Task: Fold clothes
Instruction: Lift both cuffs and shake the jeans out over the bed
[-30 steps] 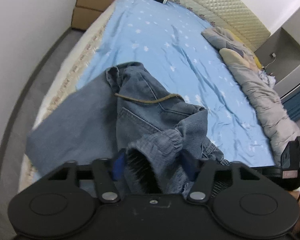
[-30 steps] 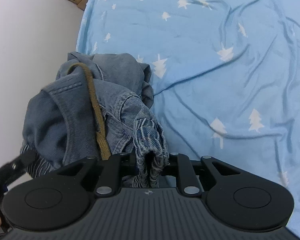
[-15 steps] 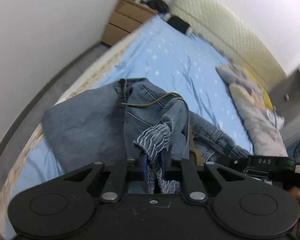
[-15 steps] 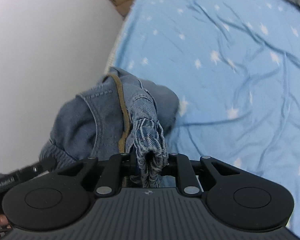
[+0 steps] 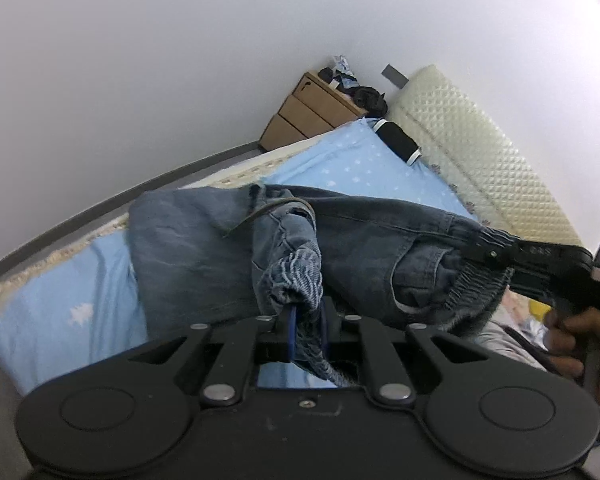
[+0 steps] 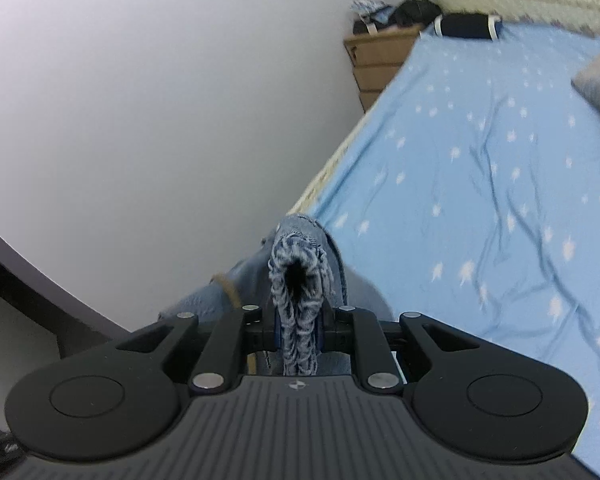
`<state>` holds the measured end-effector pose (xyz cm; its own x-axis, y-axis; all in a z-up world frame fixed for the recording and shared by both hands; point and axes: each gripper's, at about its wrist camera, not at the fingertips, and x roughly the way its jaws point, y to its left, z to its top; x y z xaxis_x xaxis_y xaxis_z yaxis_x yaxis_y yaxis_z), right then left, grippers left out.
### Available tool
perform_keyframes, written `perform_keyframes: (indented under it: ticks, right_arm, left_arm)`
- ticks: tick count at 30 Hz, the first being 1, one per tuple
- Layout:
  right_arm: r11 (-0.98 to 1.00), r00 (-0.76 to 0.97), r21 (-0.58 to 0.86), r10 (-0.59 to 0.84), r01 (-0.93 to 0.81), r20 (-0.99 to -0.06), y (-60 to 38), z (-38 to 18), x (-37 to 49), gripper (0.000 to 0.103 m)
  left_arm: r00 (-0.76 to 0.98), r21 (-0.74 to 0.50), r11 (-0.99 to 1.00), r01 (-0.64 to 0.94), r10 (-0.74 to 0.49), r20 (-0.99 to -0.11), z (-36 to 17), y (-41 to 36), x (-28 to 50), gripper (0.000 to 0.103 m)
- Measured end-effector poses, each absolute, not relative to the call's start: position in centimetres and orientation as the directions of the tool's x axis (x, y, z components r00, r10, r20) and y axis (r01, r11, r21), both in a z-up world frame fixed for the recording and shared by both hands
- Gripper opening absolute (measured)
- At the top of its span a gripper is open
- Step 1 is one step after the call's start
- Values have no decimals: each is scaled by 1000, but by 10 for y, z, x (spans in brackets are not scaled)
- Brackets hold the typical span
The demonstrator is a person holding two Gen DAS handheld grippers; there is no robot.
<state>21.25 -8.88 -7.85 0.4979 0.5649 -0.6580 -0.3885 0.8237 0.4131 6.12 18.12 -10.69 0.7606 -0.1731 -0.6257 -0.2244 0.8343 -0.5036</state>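
Both tongs clenched on the jeans (image 5: 204,264) waistband: left tongs (image 5: 306,330) at 6 o'clock, right tongs (image 5: 488,264) at 3 — legs trail toward 9 onto the bed (image 5: 60,300). Denim looks heavy, floppy, not slippery; best held at the stiff elastic waistband, as now.

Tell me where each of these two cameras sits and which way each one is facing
Left wrist: sits on the left tool, faces across the jeans toward the wooden drawers; shows the right tool and the hand holding it.
Right wrist: sits on the right tool, faces along the bed toward the white wall; no hand shows.
Shared: jeans waistband clamped in each tool, bed, drawers.
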Motion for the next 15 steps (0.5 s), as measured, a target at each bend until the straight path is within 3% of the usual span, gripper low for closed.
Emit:
perform_keyframes:
  ticks: [6,15]
  right_arm:
    - [825,493,392,560,-408,-666,-127,-67,223,15]
    - [733,439,368,653,-572,-617,-217,-66,203,15]
  left_arm:
    - [786,-514,826,-232,-151,-599,-92,128,43,10]
    - [797,-470,799,-374,18,-603,-93,11,-25,10]
